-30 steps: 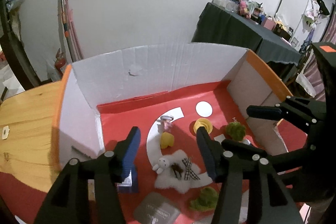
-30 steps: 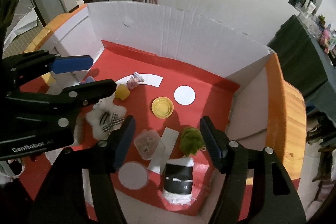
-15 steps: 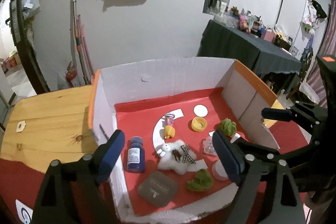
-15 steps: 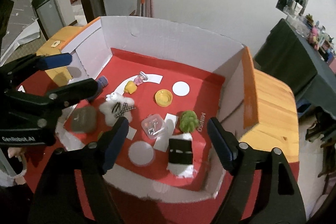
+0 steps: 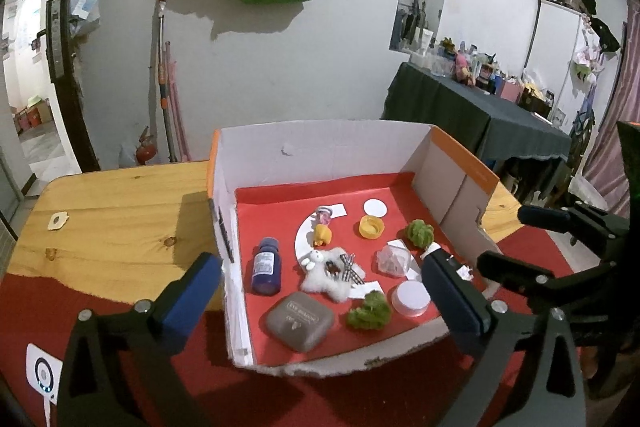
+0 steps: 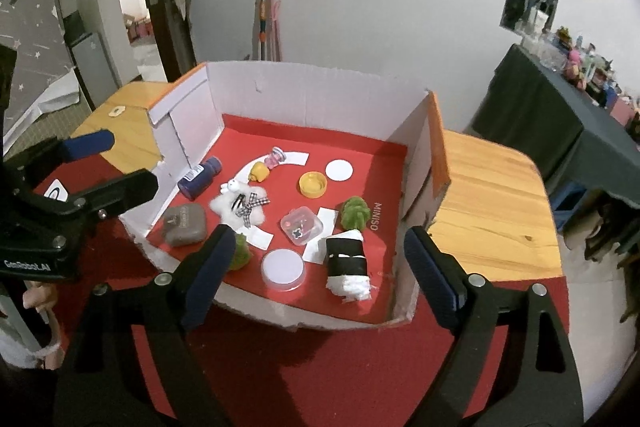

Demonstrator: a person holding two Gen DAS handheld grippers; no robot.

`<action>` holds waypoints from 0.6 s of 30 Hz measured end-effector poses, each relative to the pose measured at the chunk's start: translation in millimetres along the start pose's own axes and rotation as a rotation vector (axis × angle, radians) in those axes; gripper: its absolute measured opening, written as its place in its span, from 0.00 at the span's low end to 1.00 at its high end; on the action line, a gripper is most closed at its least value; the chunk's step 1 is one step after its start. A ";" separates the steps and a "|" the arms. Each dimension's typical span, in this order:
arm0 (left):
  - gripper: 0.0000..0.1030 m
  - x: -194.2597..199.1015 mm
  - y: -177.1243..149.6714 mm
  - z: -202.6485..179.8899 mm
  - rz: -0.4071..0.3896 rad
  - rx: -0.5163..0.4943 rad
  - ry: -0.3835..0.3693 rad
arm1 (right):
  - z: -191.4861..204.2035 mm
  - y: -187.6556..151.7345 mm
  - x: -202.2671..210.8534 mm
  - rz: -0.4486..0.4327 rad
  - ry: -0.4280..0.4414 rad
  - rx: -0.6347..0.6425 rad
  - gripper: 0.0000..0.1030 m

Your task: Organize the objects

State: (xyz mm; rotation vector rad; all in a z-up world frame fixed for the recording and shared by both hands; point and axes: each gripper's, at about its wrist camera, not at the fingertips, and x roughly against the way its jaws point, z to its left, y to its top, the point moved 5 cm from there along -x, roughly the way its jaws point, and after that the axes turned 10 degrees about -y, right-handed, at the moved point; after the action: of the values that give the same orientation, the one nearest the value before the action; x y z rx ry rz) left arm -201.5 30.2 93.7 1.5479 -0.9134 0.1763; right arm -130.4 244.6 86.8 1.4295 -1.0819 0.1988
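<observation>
We are holding both the left gripper [image 5: 320, 291] and right gripper [image 6: 320, 267] with fingers spread, empty, above the box [image 6: 312, 87] on the bench [image 5: 120, 211]. All objects are lying inside; sorting stage unclear.

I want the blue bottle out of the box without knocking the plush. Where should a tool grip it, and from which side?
Grip the blue bottle across the middle of its labelled body, coming straight down from above. It lies on its side, cap toward the back wall, so its round flanks are exposed. The box wall is close on one side and the white plush on the other, so a sideways approach looks cramped.
</observation>
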 end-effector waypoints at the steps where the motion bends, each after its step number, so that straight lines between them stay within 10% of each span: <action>1: 1.00 2.5 -1.6 -0.4 -0.005 -0.001 0.005 | 0.4 -1.5 3.3 -0.008 0.000 -0.005 0.86; 18: 1.00 10.7 -32.0 -0.7 -0.043 -0.013 0.038 | 1.4 -23.2 4.6 -0.104 -0.054 -0.072 0.88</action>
State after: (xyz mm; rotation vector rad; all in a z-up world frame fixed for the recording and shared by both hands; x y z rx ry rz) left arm -173.9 23.5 75.6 1.5454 -0.8490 0.1682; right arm -112.5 236.3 73.7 1.4295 -1.0451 0.0463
